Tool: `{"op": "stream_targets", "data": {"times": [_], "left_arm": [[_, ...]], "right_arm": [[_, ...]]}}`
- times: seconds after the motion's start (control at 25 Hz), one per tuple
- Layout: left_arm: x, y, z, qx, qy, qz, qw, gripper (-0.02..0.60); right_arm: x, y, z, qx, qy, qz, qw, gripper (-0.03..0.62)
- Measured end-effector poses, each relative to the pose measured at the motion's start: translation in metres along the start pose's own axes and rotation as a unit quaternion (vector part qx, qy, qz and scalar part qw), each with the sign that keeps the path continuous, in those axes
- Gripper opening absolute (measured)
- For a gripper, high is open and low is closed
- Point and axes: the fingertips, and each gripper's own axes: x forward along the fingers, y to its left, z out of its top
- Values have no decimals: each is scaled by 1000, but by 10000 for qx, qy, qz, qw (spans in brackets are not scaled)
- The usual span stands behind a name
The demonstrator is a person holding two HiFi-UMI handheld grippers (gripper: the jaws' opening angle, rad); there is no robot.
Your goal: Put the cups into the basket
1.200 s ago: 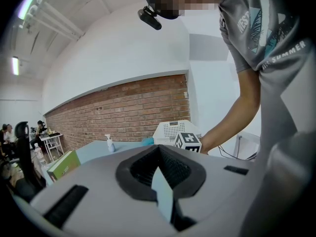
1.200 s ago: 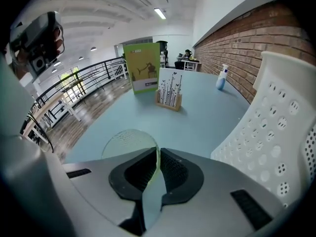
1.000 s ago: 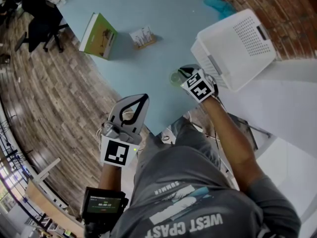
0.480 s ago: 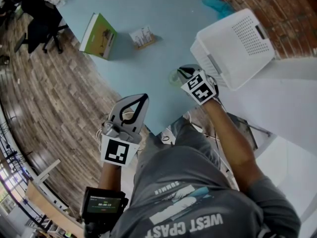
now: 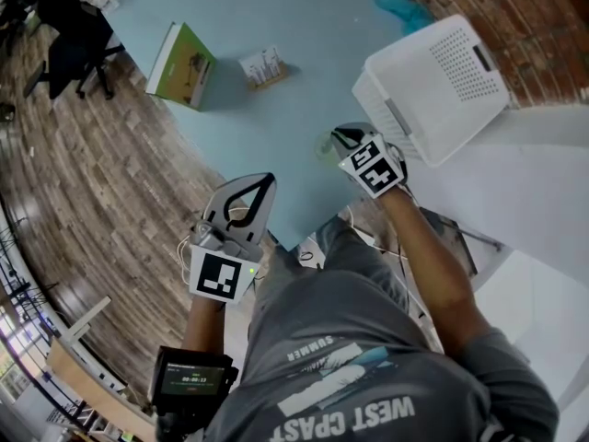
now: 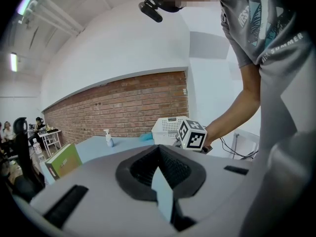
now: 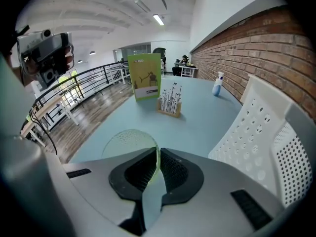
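— Apparently mid-carry: pinching the green cup (image 7: 129, 141) by its thin wall with the right tool (image 7: 157, 154), close to the near right edge of the surface (image 5: 276, 35), just beside the white basket (image 5: 433, 81).

— Closed fully?

— Closed down to the thickness of the plastic, gripping at the rim. Touching nothing besides the cup.

— Lifted already, or resting on the surface?

— Hard to tell from either view.

— And next?

— Probably calls for raising the cup over the basket's near wall, keeping it level, then parting the jaws only once well inside. Worth going gently: see-through plastic, likely to flex or slip out of so narrow a pinch if swung fast.

— And on the other side?

— Holding nothing with the left tool (image 6: 159, 149): jaws together, empty, hanging off the near edge of the surface over the wooden floor (image 5: 101, 182), well apart from cup and basket. Looks idle for now.

— Any more cups to fetch?

— None seen. Just a green book (image 5: 184, 65) and a small card stand (image 5: 265, 68) toward the far side, neither in the way of the short path to the basket.
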Motion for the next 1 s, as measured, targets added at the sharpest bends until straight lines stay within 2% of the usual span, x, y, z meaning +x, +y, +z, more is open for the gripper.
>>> {"op": "stream_targets", "data": {"times": [0.48, 1.0], "left_arm": [[7, -5, -9, -151, 9, -140, 9998, 0], [3, -30, -17, -218, 153, -297, 9992, 0]], "right_arm": [[-11, 1, -2, 112, -34, -105, 9999, 37], [-23, 9, -3, 137, -172, -151, 9996, 37]]}}
